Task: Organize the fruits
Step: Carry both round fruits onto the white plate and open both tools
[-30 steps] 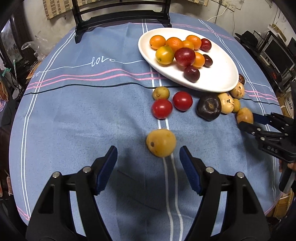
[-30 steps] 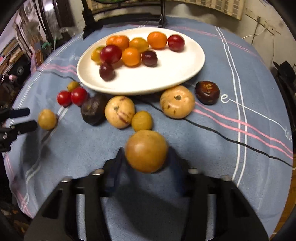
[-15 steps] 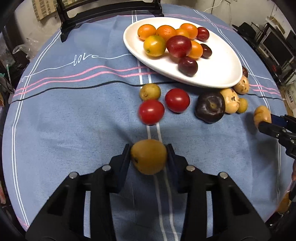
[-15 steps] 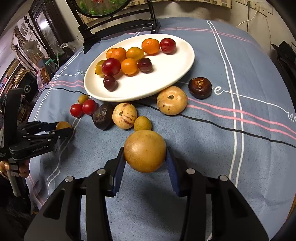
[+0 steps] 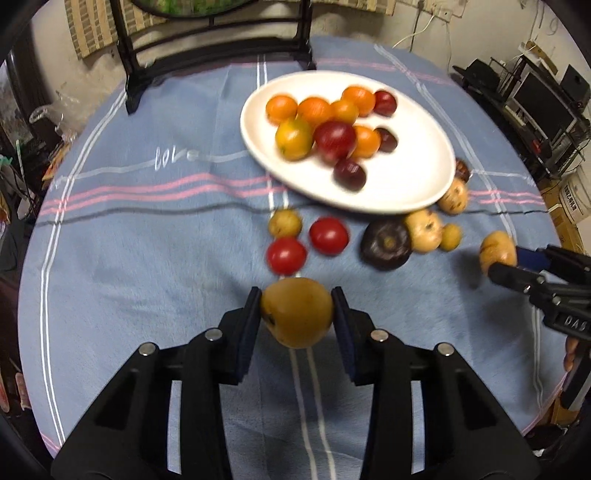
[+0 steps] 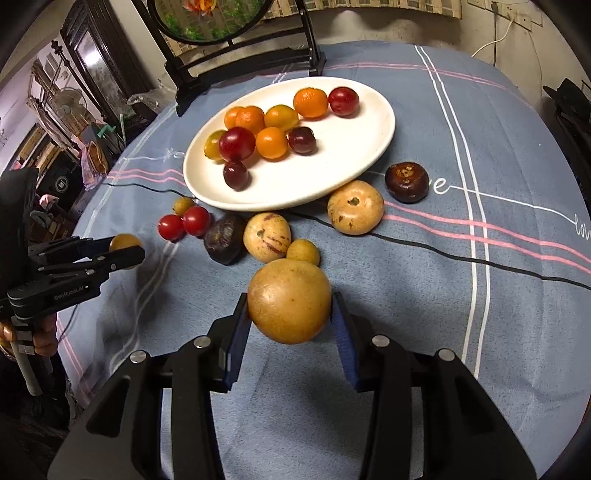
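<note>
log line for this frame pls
left gripper: shut on brown fruit | right gripper: shut on tan fruit | plate: partly filled

A round table is covered by a blue tablecloth (image 6: pixel 461 314) with white, pink and black stripes and the word "love" stitched in white script. At the far edge of the table stands a black wooden stand (image 6: pixel 236 70) holding a round picture of flowers (image 6: pixel 207 16). Behind it the wall carries a woven, checked hanging (image 5: pixel 96 33). A white cable (image 6: pixel 495 40) runs down from a wall socket beyond the far right edge. Off the table's right side, dark shelves hold black boxes and a monitor (image 5: pixel 546 107). Off the left side are dark wooden furniture (image 6: pixel 96 70) and a crumpled clear plastic bag (image 6: pixel 147 101).
</note>
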A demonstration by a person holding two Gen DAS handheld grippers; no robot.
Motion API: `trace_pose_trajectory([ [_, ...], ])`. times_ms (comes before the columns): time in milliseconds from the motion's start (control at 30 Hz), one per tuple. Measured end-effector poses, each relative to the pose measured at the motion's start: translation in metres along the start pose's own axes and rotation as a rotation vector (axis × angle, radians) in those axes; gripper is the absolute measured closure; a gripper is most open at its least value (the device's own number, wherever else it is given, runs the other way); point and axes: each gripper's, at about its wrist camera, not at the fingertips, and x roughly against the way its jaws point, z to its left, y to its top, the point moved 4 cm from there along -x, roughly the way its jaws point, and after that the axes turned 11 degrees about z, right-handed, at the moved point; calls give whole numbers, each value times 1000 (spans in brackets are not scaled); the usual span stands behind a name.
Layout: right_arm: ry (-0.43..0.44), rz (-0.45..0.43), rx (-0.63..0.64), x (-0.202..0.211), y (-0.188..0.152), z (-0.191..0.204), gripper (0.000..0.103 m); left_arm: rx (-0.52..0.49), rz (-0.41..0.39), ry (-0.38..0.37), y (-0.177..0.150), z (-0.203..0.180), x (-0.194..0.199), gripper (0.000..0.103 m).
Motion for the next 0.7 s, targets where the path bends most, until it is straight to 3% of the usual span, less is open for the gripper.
trace_pose_trajectory([
  [367, 35, -153, 24, 61, 30, 13, 60, -96, -158, 5, 62, -40, 61, 65],
  [700, 26, -235, 38, 87, 62, 8, 59, -126, -222, 22, 100, -60, 84, 64],
])
